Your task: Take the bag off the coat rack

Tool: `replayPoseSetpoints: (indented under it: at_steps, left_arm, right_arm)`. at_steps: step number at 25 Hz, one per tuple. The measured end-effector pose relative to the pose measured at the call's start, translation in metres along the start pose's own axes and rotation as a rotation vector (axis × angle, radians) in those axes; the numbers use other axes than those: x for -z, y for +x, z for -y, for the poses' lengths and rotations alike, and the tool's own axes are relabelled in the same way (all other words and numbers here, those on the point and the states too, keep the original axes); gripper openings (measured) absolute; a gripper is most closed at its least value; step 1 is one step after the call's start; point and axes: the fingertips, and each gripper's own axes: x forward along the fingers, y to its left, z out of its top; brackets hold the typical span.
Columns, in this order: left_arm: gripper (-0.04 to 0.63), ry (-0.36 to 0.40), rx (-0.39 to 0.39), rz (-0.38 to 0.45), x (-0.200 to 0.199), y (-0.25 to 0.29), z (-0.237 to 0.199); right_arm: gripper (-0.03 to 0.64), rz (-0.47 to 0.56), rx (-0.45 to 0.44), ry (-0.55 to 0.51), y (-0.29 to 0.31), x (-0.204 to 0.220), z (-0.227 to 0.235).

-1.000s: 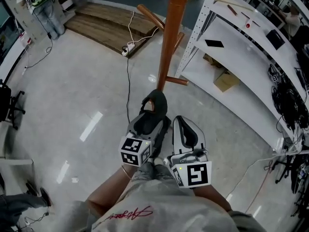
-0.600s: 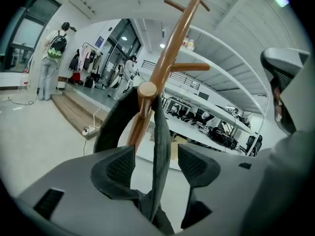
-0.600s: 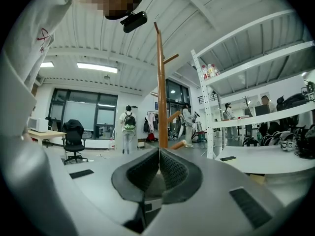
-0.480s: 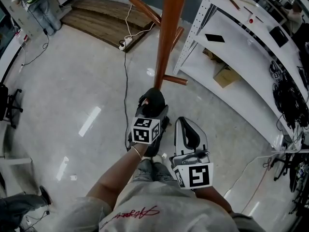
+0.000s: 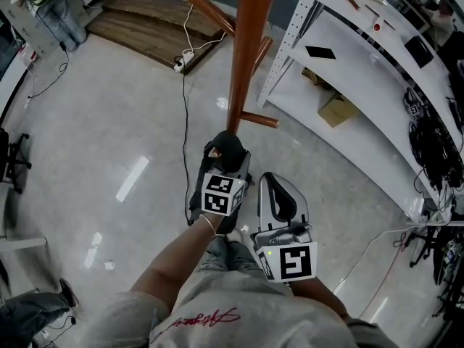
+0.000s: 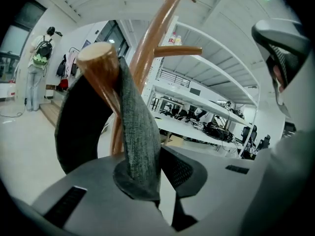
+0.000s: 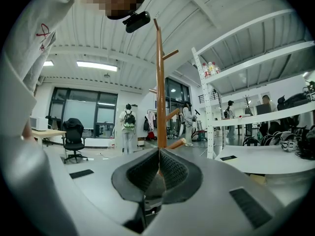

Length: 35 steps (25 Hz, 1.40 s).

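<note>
The brown wooden coat rack stands just ahead of me. A dark bag hangs from one of its lower pegs by a grey fabric strap looped over the peg's end. My left gripper is at that peg. Its jaws are closing, and the strap is pinched between the pads. From the head camera the left gripper sits under the dark bag. My right gripper hangs back beside it, shut, with nothing in it; its pads meet in front of the rack's pole.
White shelving stands close on the right with a cardboard box on its lower level. A cable and a power strip lie on the glossy floor to the left of the rack. A wooden platform lies further back. People stand far off.
My left gripper has moved forward up to the peg, and its wide-open jaws have closed on the strap. The right gripper has hardly moved.
</note>
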Motion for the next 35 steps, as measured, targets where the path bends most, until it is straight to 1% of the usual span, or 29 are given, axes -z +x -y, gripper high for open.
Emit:
replayPoseSetpoints:
  at_steps: [3,8,24,28,35]
  left_arm:
    - [0.037,-0.002,0.023,-0.004,0.000,-0.003,0.004]
    - [0.032,0.029,0.058,0.002,-0.009,-0.012,0.015]
    - [0.032,-0.013,0.076,0.032,-0.031,-0.040,0.024]
    - [0.032,-0.002,0.081,0.057,-0.041,-0.049,0.030]
    - [0.032,0.040,0.086,0.088,-0.059,-0.070,0.042]
  right_arm:
    - [0.020,-0.004,0.003,0.001,-0.001,0.002,0.001]
    - [0.020,-0.003,0.006,0.005,-0.004,0.002,0.002]
    - [0.020,0.021,-0.011,-0.001,-0.008,-0.007,-0.011]
    - [0.020,0.036,-0.020,-0.003,-0.010,-0.010,-0.017]
    - [0.020,0.049,-0.034,0.004,-0.016,-0.015,-0.031]
